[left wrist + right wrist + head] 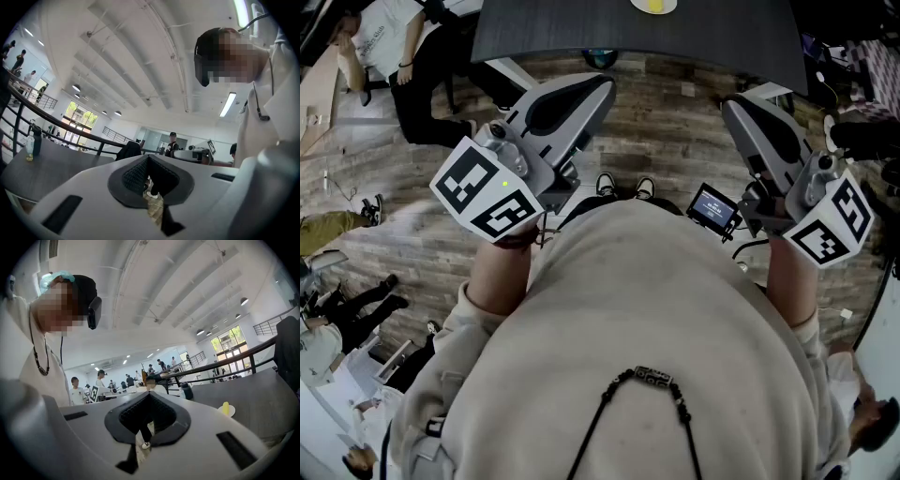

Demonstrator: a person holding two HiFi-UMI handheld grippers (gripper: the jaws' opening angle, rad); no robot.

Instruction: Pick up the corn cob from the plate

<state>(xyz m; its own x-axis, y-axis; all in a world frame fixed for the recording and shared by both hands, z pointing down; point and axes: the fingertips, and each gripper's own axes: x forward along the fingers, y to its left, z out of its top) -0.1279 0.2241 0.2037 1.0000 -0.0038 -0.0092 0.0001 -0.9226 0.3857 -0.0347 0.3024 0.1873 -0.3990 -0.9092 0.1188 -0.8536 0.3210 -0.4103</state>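
Nothing legible from where I stand: the small screen (pixel 712 207) at the wearer's waist shows white lines too tiny to read, & the print on a bystander's white shirt (pixel 382 33) is too blurred.

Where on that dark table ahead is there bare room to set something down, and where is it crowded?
The dark table is mostly bare: the broad stretch between the plate with the corn cob and the near edge, and the left side up to the bottle at its far end. Only those two spots are taken.
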